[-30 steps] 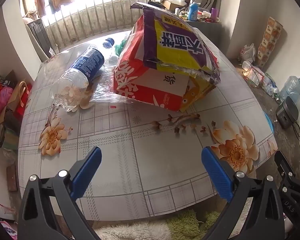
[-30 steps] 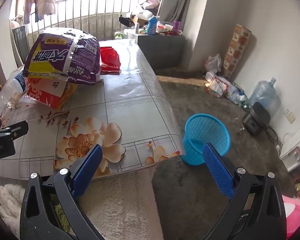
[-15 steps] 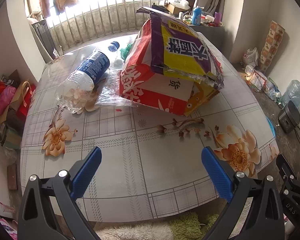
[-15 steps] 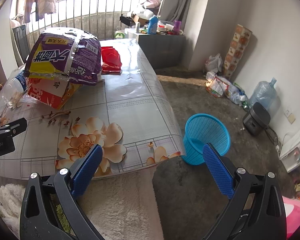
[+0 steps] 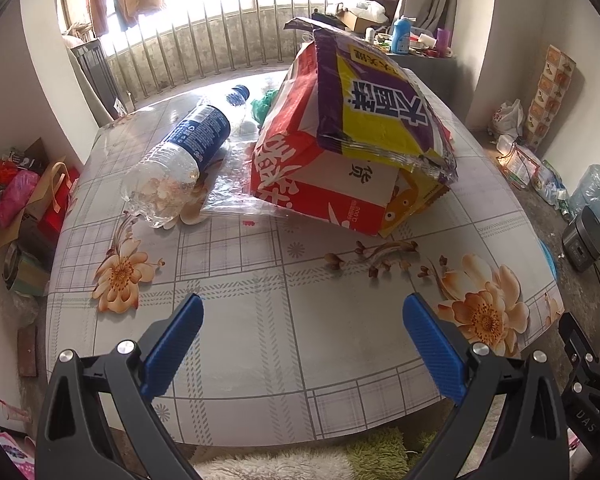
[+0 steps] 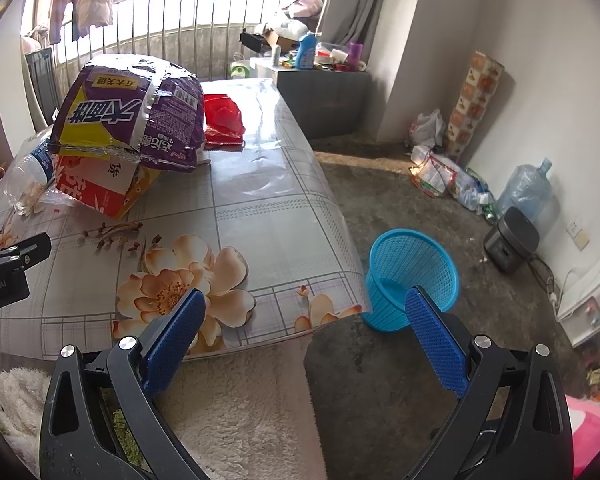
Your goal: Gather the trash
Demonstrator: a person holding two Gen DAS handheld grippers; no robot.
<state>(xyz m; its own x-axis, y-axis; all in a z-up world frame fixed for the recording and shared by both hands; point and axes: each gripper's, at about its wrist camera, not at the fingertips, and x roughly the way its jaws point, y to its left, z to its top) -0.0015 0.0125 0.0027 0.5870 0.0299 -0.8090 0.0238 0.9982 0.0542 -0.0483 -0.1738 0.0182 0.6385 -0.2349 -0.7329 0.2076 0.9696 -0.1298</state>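
A purple-and-yellow bag (image 5: 376, 120) lies on top of a red-and-white bag (image 5: 320, 184) on the floral table (image 5: 260, 320). An empty clear bottle with a blue label (image 5: 184, 152) lies to their left on clear plastic film (image 5: 236, 184). My left gripper (image 5: 302, 328) is open and empty above the table's near edge. My right gripper (image 6: 304, 320) is open and empty over the table's near right corner. The bags (image 6: 132, 120), a red wrapper (image 6: 222, 120) and a blue mesh basket (image 6: 412, 276) on the floor show in the right wrist view.
A dark cabinet (image 6: 320, 96) with bottles stands beyond the table. A water jug (image 6: 524, 188), a black appliance (image 6: 508, 240) and bags of clutter (image 6: 440, 168) sit along the right wall. A fluffy white rug (image 6: 240, 420) lies below the table edge.
My left gripper has moved forward over the table toward the bags. The right gripper has hardly moved. Both stay open.
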